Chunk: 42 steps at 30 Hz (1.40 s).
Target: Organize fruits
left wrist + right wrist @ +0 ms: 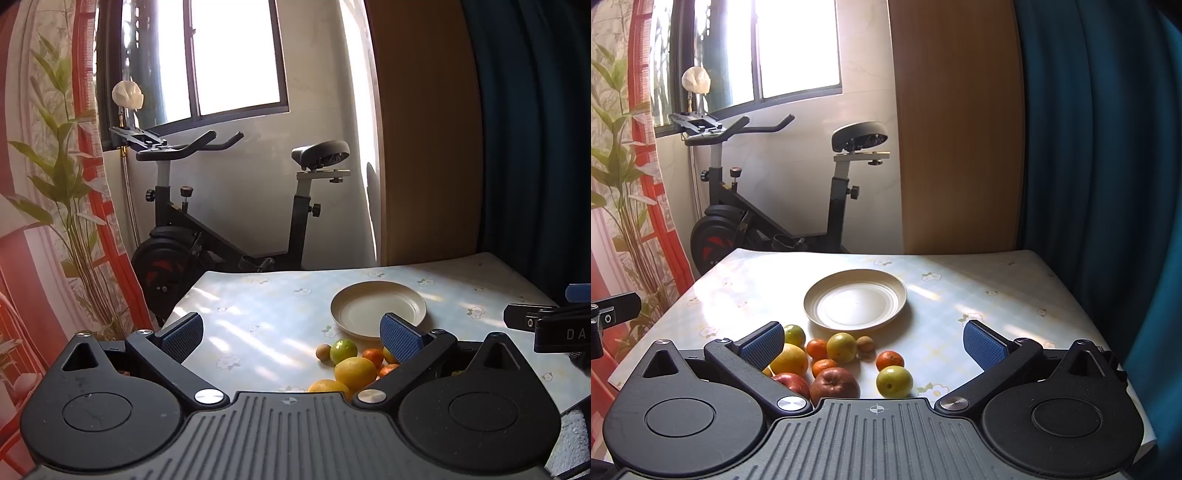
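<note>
Lying between the right gripper's [874, 341] spread fingers [985, 347]: loose fruits [834, 363].

a home room – exercise bike [768, 206], curtains [1108, 147]

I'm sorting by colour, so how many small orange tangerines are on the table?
3, in the right wrist view: one left of the yellow-green fruit, one behind the apple, one further right. Others may be hidden.

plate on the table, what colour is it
Plain cream plate, no pattern, clearest in the right wrist view.
</note>
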Tool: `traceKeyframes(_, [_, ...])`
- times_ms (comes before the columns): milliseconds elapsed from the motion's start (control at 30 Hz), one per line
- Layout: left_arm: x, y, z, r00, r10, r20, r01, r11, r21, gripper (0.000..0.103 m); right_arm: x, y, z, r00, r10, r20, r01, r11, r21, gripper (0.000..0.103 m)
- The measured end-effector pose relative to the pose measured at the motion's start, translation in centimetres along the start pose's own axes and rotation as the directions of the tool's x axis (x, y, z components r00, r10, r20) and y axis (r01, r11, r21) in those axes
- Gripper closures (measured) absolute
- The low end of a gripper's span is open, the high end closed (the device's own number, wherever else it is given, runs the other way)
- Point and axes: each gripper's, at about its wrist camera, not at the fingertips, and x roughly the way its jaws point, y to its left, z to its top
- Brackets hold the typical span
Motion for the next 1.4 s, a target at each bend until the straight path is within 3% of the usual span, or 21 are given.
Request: traceKeyframes(1400, [0.03,-0.20,-0.04,1.000,-0.012,0.001,0.012,1.000,-0.001,0.000,-0.23,0.05,-0.04,1.000,-0.006,0.011,0.006,1.000,-0.003,0.000])
